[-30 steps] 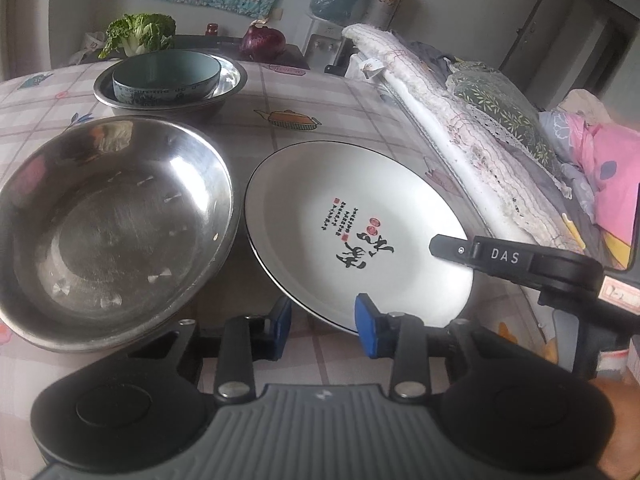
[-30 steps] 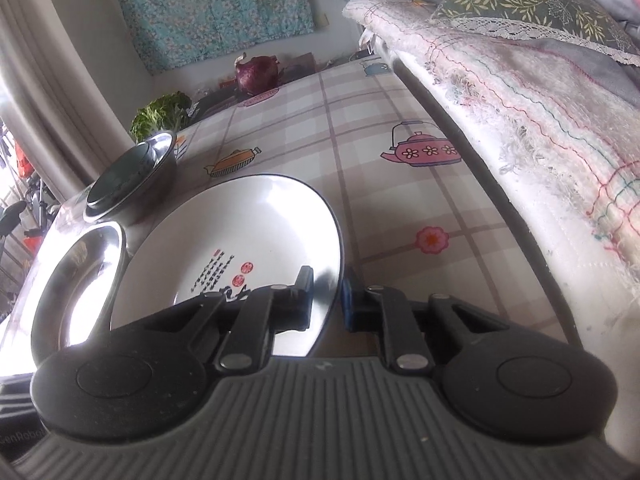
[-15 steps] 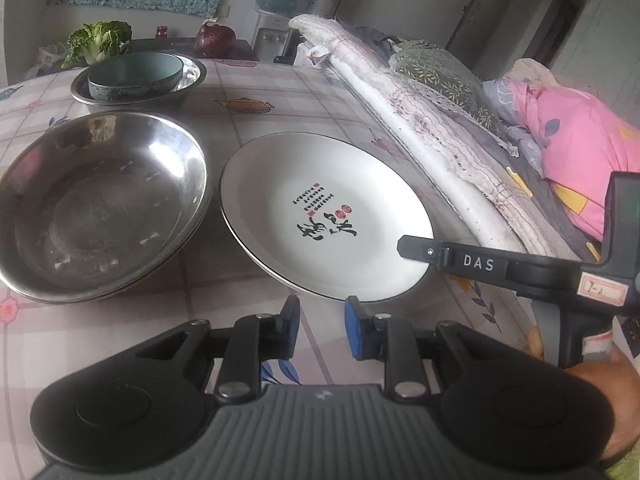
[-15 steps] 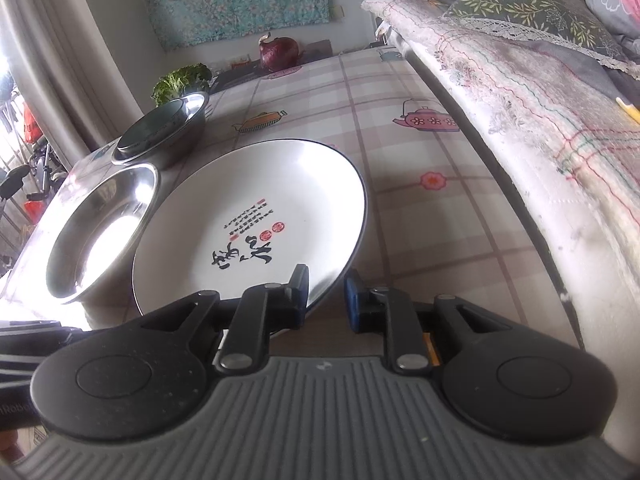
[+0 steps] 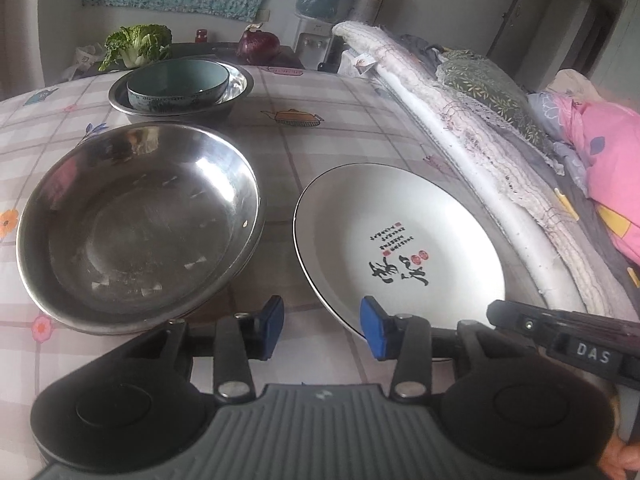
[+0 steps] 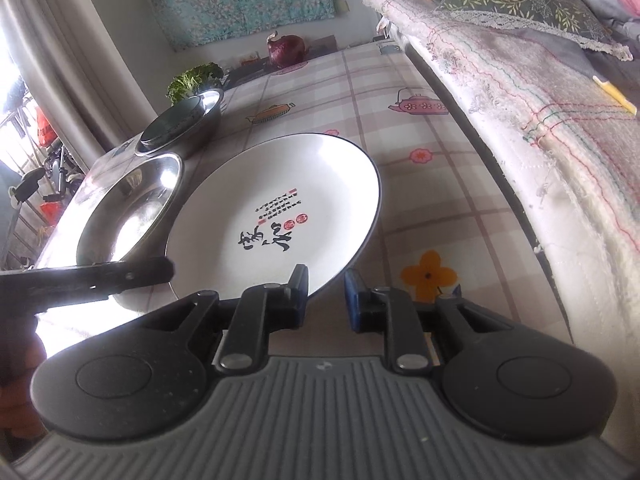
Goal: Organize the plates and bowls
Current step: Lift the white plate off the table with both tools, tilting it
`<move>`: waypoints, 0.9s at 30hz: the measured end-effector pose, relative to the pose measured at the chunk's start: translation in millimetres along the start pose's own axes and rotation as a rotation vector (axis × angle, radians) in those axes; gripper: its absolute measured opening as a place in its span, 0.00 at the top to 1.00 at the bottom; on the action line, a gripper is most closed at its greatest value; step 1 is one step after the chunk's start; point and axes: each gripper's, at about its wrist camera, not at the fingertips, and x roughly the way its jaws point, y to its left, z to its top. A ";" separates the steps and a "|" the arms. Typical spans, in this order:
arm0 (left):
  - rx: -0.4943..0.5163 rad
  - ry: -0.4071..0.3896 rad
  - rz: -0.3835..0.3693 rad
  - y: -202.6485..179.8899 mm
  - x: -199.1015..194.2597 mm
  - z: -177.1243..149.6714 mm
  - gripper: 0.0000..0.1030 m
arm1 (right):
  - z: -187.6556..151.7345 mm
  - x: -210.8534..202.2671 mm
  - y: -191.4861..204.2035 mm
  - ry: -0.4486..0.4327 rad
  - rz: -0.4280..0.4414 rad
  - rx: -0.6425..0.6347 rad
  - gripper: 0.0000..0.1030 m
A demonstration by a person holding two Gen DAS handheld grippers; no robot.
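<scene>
Most of both views is the counter point(image 5: 360, 120), under a checked cloth printed with teapots and flowers. A bed point(image 6: 520, 80) piled with quilts and pillows runs along its right edge.

Next in size is a wide steel basin point(image 5: 140, 220) on the left half of the counter, empty and upright. Just to its right, apart from it by a strip of cloth, lies the plate point(image 5: 400, 232) — white, dark-rimmed, with black brush lettering and small red seals, flat on the cloth near the bed side. Farther back stands a steel bowl point(image 5: 240, 84) with a teal bowl point(image 5: 176, 80) nested in it. Behind that, past the counter's far edge, are a cabbage point(image 5: 136, 44) and a red onion point(image 5: 258, 44).

The left gripper point(image 5: 320, 328) hovers over the near edge of the counter, between basin and plate. Its jaws have just been opening and stand apart, with only cloth between them. Its right pad sits at the plate's near rim.

The right gripper point(image 6: 326, 296) is at the plate's near right rim. Its jaws are almost together, with a narrow gap showing. The rim runs in under the left pad — whether the pads pinch it, I cannot tell. From the left wrist view, one of its fingers lies across the rim.
</scene>
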 end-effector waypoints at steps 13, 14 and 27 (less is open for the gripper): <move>-0.044 0.017 0.052 -1.3 23.7 10.0 0.71 | 29.1 17.6 -19.1 -0.065 -0.044 0.067 0.80; -0.043 0.015 0.054 -2.2 24.4 10.8 0.74 | 33.2 23.1 -21.7 -0.067 -0.046 0.072 0.80; 0.005 0.021 0.075 -8.6 23.7 13.0 0.81 | 52.6 71.9 -30.4 -0.011 0.009 0.110 0.78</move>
